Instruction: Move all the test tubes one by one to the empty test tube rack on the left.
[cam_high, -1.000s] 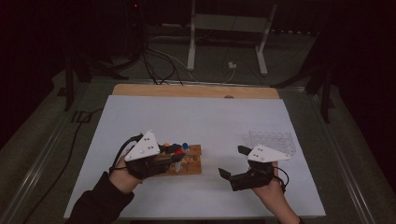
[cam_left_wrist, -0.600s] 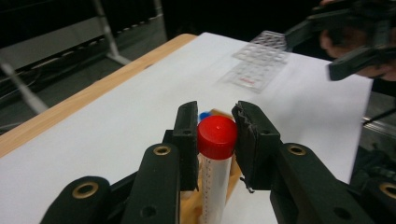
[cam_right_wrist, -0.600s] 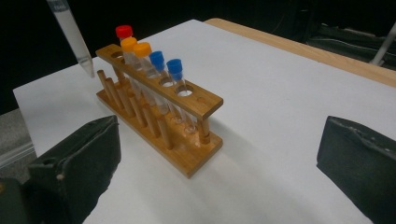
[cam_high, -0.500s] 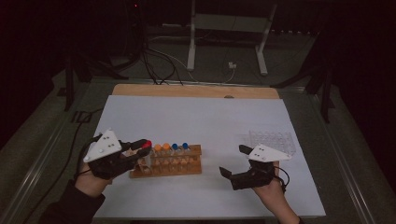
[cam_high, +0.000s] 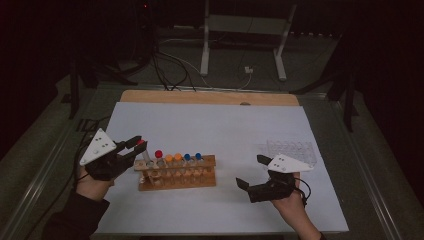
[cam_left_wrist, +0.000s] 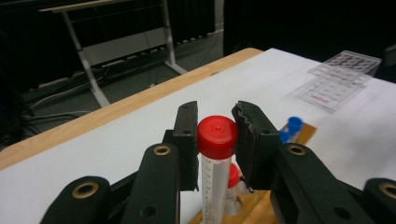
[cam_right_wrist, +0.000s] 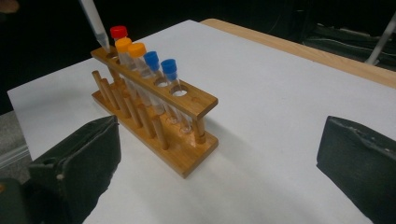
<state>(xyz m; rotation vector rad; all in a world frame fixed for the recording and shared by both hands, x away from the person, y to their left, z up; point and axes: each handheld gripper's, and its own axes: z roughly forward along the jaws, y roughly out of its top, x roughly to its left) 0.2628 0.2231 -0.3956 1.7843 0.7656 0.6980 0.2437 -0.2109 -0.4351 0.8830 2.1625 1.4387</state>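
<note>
1. Since a second ago the left gripper (cam_high: 131, 145) has been carried from over the middle of the rack out to its left end, with a tube taken along.
2. Pinched between its black jaws is a clear plastic tube with a red screw cap (cam_left_wrist: 216, 136); the pads are pressed on the cap from both sides.
3. That tube is held tilted, with its pointed tip seen right at the end hole of the wooden test-tube rack (cam_right_wrist: 187, 105) in the right gripper view.
4. Five more tubes are stood in the rack: one red-capped tube (cam_high: 158, 154), two orange-capped tubes (cam_right_wrist: 130, 47), two blue-capped tubes (cam_right_wrist: 161, 63).
5. The right gripper (cam_high: 251, 171) has been kept where it was on the white table sheet (cam_high: 225, 125), jaws spread wide with nothing between them.
6. A clear plastic well tray (cam_high: 291, 149) is parked just beyond the right gripper.
</note>
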